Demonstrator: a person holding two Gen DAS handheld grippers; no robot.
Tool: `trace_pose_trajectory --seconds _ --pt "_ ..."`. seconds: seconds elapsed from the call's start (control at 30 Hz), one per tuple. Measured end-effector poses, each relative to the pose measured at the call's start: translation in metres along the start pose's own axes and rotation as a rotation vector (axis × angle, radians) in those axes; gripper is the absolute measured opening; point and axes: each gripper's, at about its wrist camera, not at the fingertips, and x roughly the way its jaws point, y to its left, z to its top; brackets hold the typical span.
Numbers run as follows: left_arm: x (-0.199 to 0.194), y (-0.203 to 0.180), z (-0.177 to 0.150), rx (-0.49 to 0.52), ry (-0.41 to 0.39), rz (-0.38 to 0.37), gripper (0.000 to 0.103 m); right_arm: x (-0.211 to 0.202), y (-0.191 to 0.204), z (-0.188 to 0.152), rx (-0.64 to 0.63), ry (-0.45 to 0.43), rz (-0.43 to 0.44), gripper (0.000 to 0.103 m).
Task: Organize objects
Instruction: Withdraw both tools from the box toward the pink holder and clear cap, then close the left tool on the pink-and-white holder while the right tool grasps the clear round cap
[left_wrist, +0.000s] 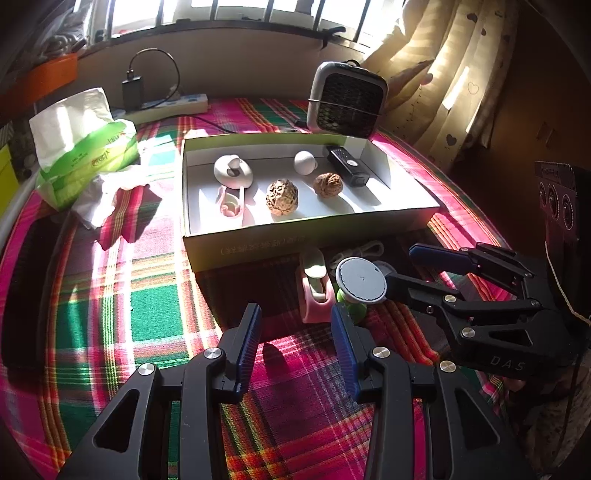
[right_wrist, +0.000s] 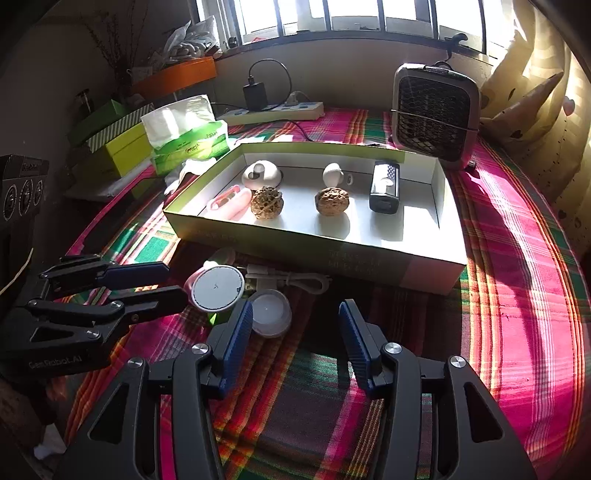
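Both tools (left_wrist: 295, 332) (right_wrist: 295, 328) near round disc (left_wrist: 361, 279).

Strong sunlight comes through a barred window (right_wrist: 332, 18) at 12 o'clock, throwing bright bands over the plaid tablecloth (left_wrist: 147, 302) in pink, green and red. A cream curtain with small hearts (left_wrist: 454, 85) hangs at 2 o'clock. Below the window runs a plain beige wall (right_wrist: 351, 70). At 10 o'clock, an orange shelf (right_wrist: 177, 75) holds clutter in shadow.
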Motion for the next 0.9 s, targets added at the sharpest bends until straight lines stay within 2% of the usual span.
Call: trace_pose_trajectory --seconds 0.4,0.6,0.9 --pt "0.01 0.004 0.004 0.005 0.022 0.017 0.038 0.002 0.002 0.002 -0.018 0.01 -0.027 0.054" --pt "0.009 0.012 0.005 0.0 0.019 0.039 0.038 -0.002 -0.001 -0.002 -0.021 0.016 -0.079 0.054" --pt "0.017 0.005 0.012 0.055 0.035 0.037 0.038 0.01 -0.001 -0.003 -0.016 0.056 -0.064 0.054"
